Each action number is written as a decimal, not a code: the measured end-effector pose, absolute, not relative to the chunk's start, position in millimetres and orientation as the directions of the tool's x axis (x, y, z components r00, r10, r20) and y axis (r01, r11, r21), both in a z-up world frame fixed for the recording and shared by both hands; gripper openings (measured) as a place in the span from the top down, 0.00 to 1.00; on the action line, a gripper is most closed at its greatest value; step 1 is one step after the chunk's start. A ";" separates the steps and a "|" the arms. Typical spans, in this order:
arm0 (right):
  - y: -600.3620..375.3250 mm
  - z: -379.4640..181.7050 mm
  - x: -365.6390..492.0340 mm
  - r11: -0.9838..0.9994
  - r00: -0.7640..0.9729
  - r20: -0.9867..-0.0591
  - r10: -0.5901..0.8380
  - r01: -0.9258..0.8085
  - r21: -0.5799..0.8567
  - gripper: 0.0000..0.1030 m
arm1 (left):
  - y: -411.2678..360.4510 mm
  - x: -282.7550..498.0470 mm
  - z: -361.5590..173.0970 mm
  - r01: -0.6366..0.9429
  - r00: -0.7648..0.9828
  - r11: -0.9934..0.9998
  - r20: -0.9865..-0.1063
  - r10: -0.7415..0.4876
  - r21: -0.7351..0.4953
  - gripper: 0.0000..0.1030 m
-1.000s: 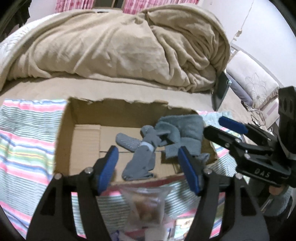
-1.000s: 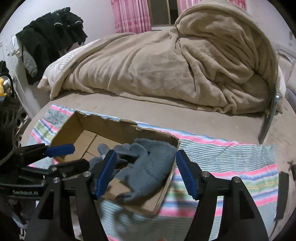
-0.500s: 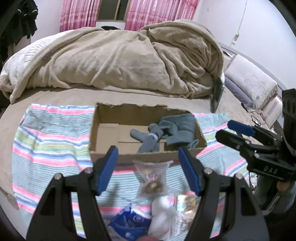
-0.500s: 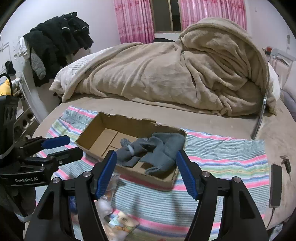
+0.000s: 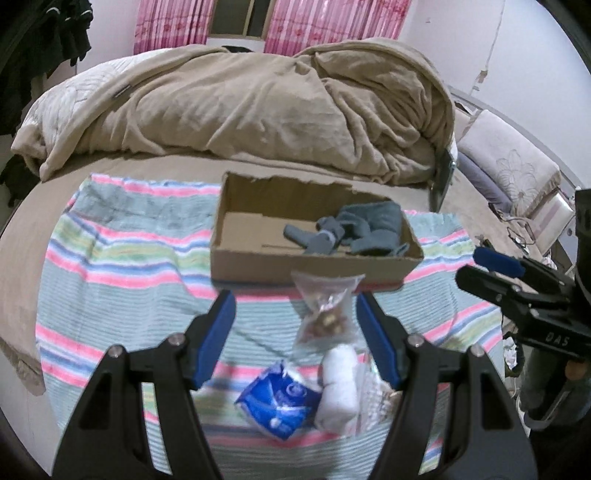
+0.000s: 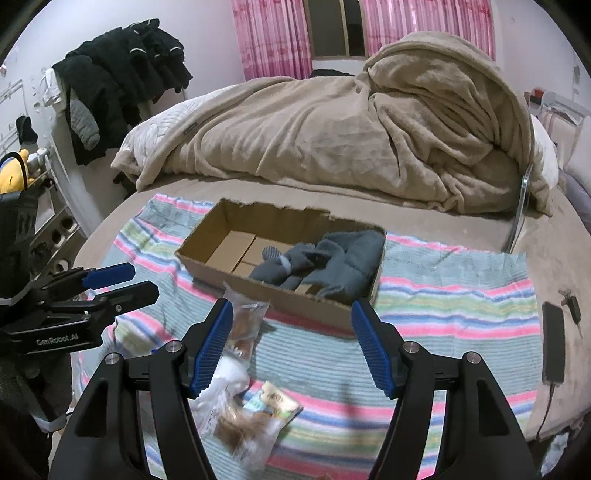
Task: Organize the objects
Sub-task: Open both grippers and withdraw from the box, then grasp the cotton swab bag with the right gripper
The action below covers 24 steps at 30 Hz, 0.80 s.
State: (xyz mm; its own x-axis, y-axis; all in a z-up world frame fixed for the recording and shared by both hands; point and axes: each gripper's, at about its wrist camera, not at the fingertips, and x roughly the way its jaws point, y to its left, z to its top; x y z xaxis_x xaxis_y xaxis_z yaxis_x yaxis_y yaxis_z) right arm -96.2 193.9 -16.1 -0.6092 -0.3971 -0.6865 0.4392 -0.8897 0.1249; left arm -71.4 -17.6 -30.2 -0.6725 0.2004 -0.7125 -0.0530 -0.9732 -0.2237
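Pink curtains hang behind a bed whose crumpled beige blanket fills the far half; nearer, a striped pastel towel covers the mattress. Going left to right on it: bare towel, then a shallow brown cardboard box holding grey knitted socks bunched at its right end. Just in front of the box lies a clear plastic bag of brown snacks, and nearer again a blue-and-white packet touching a white wrapped roll.

Both claws hang empty and fairly wide: the left claw over the loose packets, the right claw beside it, farther right.

The step in hand looks like fetching the next loose item. To do it well, I would drop the left claw straight over the clear bag and pinch the gathered top, not the slippery body. The box's empty left half is the natural spot
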 end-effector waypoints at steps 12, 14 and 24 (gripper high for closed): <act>191.5 -40.2 -72.0 -0.888 -0.566 -0.722 -0.398 0.435 0.148 0.32 | -25.0 -46.8 -61.0 -0.024 -0.633 -0.976 -0.753 0.181 -0.215 0.28; 190.9 -45.8 -69.5 -0.888 -0.556 -0.730 -0.397 0.434 0.152 0.32 | -24.6 -44.0 -66.2 -0.026 -0.624 -0.977 -0.760 0.182 -0.212 0.28; 191.0 -76.5 -58.8 -0.886 -0.502 -0.768 -0.397 0.428 0.178 0.32 | -21.7 -36.3 -95.4 -0.036 -0.564 -0.978 -0.804 0.190 -0.206 0.27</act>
